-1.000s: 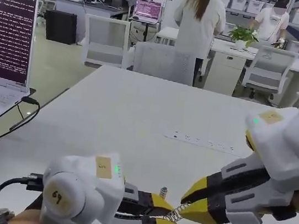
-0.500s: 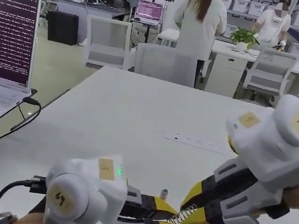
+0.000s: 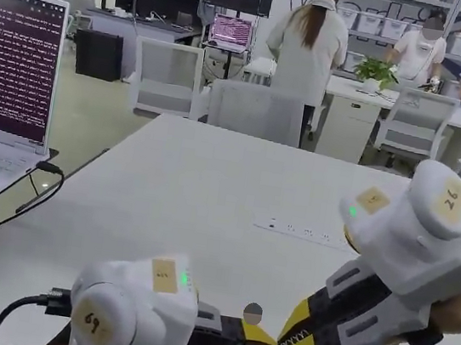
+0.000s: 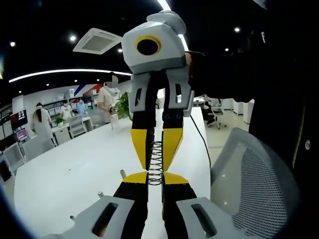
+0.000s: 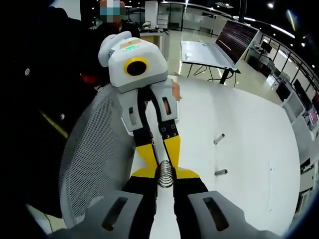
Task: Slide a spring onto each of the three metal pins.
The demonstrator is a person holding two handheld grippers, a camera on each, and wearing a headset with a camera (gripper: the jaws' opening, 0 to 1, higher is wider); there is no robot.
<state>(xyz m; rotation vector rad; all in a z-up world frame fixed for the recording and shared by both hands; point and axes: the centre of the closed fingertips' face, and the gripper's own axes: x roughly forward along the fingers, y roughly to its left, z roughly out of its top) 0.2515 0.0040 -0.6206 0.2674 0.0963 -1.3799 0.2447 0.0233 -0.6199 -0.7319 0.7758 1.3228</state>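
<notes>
The left tongs (image 4: 155,179) and the right tongs (image 5: 166,172) meet nose to nose just above the white bench (image 3: 193,193), with a thin steel wire spring (image 4: 156,160) caught between them. Each pair has black jaws ending in wedge-shaped yellow tips, mounted below a rounded white plastic housing. In the left gripper view the spring shows as a slim, straight coil of even turns. It runs from the narrow gap of the left tips up into the gap of the right tips, so both pairs are pressed in on it, one at each end. In the right gripper view the same coil is seen end-on as a small bright ring pinched between the right tips. The spring is off the bench, held in the air between the two tools. Small cylindrical metal pins (image 4: 99,194) stand in a row on the smooth matte bench top, to one side of the tongs and apart from the spring. From the head view, a flat white power strip (image 3: 304,232) lies farther back on the bench. An open laptop (image 3: 14,65) with lines of text on its dark screen sits on a separate surface to the left. A grey mesh chair back (image 5: 94,164) curves up close beside the bench edge.
</notes>
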